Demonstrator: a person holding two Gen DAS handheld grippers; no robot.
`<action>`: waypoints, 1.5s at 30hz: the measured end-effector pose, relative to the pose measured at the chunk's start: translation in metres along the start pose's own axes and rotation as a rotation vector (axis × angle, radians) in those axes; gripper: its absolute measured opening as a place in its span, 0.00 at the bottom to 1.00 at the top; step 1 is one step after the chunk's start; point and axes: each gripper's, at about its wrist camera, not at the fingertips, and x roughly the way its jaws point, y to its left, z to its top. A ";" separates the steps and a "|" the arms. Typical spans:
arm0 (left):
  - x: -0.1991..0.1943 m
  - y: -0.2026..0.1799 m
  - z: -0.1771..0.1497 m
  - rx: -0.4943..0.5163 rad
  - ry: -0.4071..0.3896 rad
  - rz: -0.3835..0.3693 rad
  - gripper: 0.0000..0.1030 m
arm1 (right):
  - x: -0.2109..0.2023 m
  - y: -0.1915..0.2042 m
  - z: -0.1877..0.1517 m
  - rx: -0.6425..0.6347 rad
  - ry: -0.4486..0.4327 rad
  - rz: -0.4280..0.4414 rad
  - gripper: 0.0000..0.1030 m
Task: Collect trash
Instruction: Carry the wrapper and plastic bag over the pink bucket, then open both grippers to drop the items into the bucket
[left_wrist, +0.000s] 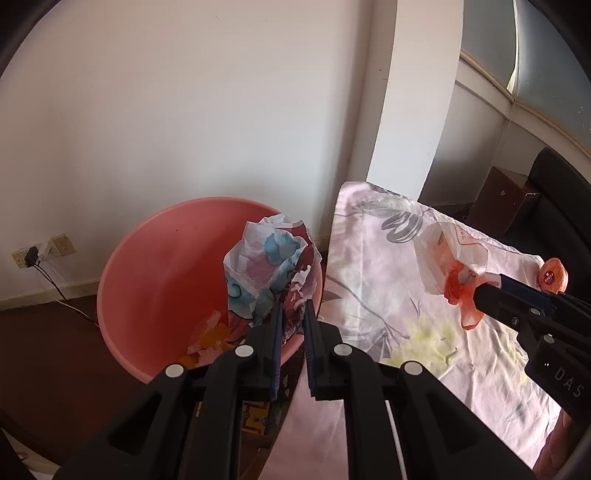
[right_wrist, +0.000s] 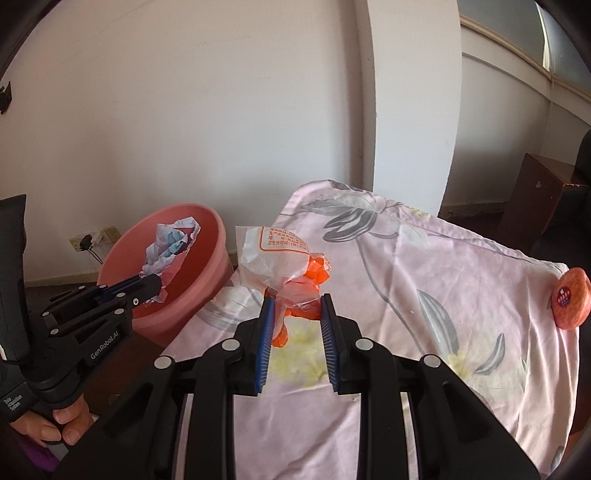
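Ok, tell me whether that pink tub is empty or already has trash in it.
Not empty. The pink tub has orange and pale scraps on its bottom, and the left gripper holds crumpled paper over it.
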 end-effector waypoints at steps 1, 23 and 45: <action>0.000 0.003 -0.001 -0.005 0.000 0.007 0.10 | 0.002 0.004 0.003 -0.008 0.000 0.006 0.25; 0.022 0.068 -0.007 -0.136 0.046 0.143 0.10 | 0.054 0.084 0.032 -0.148 0.084 0.153 0.25; 0.044 0.087 -0.012 -0.185 0.102 0.186 0.10 | 0.095 0.106 0.029 -0.167 0.173 0.175 0.25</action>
